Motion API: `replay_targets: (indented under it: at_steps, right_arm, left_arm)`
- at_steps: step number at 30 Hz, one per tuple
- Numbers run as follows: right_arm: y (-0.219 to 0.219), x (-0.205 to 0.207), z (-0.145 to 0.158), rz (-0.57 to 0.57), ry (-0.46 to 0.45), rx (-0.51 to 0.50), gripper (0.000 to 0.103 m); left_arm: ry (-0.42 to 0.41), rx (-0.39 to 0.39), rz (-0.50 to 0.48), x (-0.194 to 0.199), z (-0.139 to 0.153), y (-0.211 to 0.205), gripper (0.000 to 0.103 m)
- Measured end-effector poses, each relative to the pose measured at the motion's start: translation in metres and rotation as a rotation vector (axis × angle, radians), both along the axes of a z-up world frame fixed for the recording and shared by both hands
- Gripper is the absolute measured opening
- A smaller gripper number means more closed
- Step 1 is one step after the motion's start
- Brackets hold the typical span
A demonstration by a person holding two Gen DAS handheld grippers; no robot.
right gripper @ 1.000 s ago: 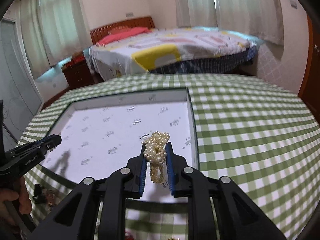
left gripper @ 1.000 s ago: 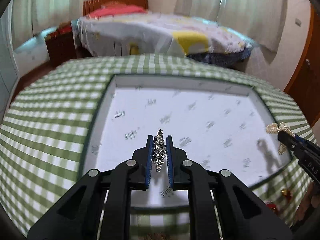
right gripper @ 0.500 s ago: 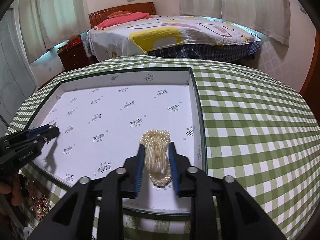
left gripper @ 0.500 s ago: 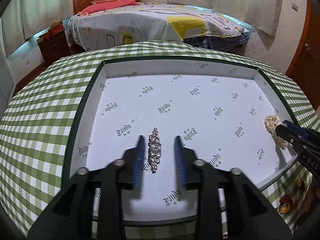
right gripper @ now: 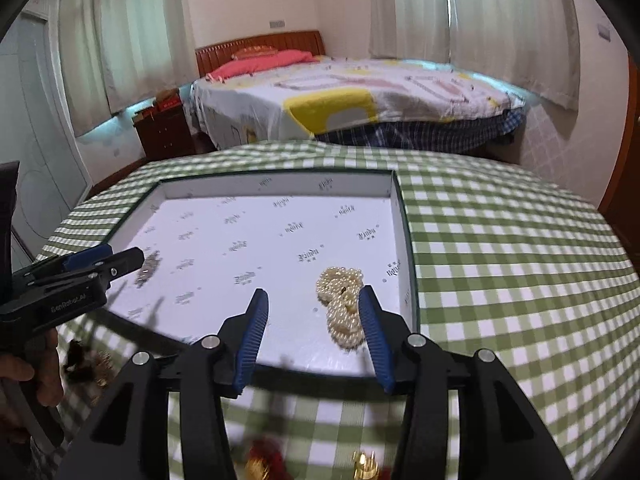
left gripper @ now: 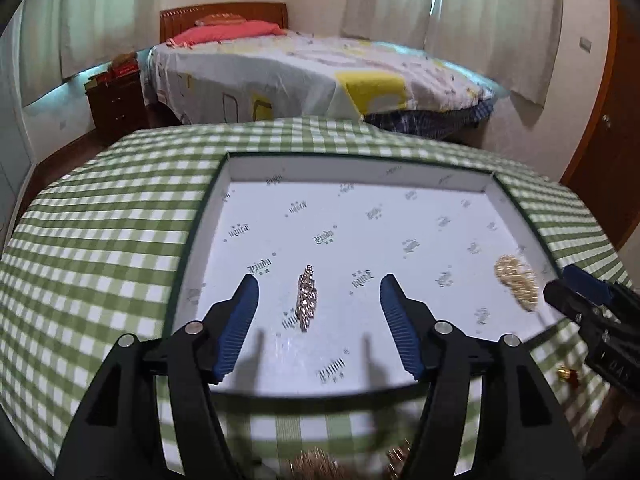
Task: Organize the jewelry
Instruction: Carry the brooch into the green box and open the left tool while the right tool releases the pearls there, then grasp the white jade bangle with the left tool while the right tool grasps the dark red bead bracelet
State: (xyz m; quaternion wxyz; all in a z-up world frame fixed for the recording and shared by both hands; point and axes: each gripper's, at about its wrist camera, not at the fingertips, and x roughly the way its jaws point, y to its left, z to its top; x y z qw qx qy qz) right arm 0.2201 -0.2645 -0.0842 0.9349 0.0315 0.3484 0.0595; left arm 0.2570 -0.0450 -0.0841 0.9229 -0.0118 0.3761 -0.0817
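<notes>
Jewelry lies in the white tray (left gripper: 256, 168): rhinestone piece (left gripper: 307, 297) between the left gripper (left gripper: 319, 298), pearl strand (right gripper: 344, 312) between the right gripper (right gripper: 313, 312). Both jaws have just been opening, released.

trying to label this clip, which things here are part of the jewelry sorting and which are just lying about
Job:
- rhinestone piece, in tray
- pearl strand, in tray
- tray
- loose jewelry on the near tablecloth
- left gripper, right gripper, both open

Lying about:
- bed
- nightstand
- curtains

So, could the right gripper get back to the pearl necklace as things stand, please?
Probably yes: the right gripper has just been opening, its jaws apart, and the pearl necklace lies loose in the tray beside the right-hand jaw, nothing covering it.
</notes>
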Motion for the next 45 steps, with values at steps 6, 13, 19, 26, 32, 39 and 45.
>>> replay_targets:
  at_steps: [6,13,19,26,32,39,45]
  right_arm:
    - [0.007,-0.058,0.012,0.001,-0.078,-0.027,0.055]
    - [0.013,-0.12,0.009,0.017,-0.141,-0.055,0.061]
    - [0.017,-0.146,-0.009,0.049,-0.114,-0.029,0.065]
    - [0.029,-0.162,-0.024,0.093,-0.085,-0.003,0.07]
    - [0.04,-0.161,-0.035,0.114,-0.034,-0.023,0.074]
    - [0.041,-0.151,-0.052,0.108,0.056,-0.024,0.075]
    - [0.043,-0.155,-0.051,0.13,0.052,-0.053,0.031]
  left_arm:
    - [-0.083,-0.006,0.049,-0.052,0.018,0.006,0.071]
    - [-0.15,-0.017,0.064,-0.122,0.029,0.014,0.077]
    - [-0.159,-0.006,0.063,-0.172,0.022,0.02,0.08]
    - [-0.109,-0.017,0.099,-0.197,0.004,0.027,0.08]
    - [-0.094,0.0,0.1,-0.204,-0.005,0.025,0.08]
    - [-0.082,0.013,0.083,-0.206,-0.012,0.018,0.085]
    - [-0.075,0.021,0.063,-0.208,-0.014,0.009,0.086]
